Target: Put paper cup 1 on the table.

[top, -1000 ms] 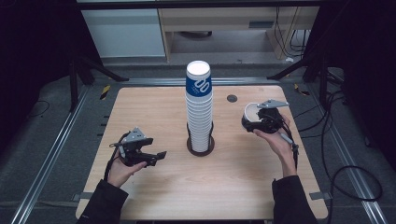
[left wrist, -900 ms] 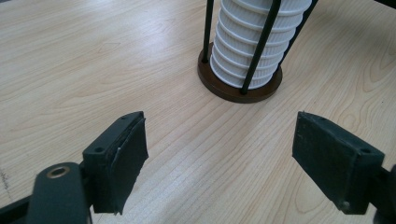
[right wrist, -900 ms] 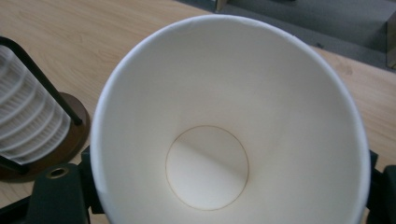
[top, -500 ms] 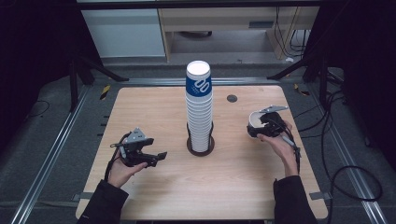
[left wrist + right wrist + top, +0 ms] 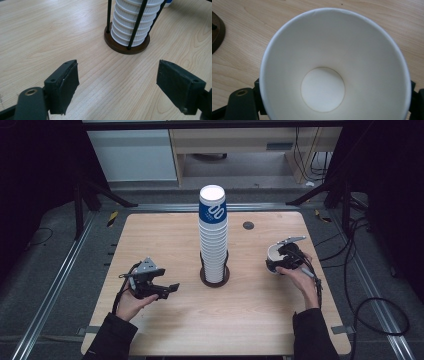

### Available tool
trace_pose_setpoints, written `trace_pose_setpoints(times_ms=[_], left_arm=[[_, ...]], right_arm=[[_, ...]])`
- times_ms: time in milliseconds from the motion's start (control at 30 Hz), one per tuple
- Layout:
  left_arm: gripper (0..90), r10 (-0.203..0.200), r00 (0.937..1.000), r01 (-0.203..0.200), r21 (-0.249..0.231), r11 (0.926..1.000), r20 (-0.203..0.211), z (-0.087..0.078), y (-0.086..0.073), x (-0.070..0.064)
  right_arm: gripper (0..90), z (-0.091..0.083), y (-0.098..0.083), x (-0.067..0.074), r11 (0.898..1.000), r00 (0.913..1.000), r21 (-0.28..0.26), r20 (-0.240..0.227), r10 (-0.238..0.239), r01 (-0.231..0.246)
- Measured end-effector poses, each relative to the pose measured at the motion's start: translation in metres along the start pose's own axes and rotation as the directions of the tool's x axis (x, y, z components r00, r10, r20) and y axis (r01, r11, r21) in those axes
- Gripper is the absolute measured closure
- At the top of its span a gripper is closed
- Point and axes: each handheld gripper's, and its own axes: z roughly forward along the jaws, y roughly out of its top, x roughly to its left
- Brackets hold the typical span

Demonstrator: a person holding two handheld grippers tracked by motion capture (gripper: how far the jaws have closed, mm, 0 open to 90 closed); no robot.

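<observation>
Left gripper (image 5: 170, 288): held low over the pale wooden table (image 5: 150, 240), left of the tall stack of white ribbed paper cups (image 5: 214, 240); its black jaws stand wide apart with nothing between them.
Cup stack: upright at the table's middle in a round brown base with thin black rods (image 5: 127, 42), the top cup banded blue.
Right gripper (image 5: 276, 265): right of the stack, jaws just easing apart either side of a single white paper cup (image 5: 334, 70), mouth towards its camera; whether they grip it cannot be told.
</observation>
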Motion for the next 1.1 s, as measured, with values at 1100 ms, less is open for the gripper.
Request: trace_pose_setpoints(times_ms=[1100], left_arm=[[17.1, 0.004, 1.0000, -0.004, 0.009, 1.0000, 0.007, 0.001, -0.001, -0.001]], right_arm=[[8.1, -0.042, 0.014, 0.003, 0.975, 0.9999, -0.221, -0.006, 0.009, -0.010]])
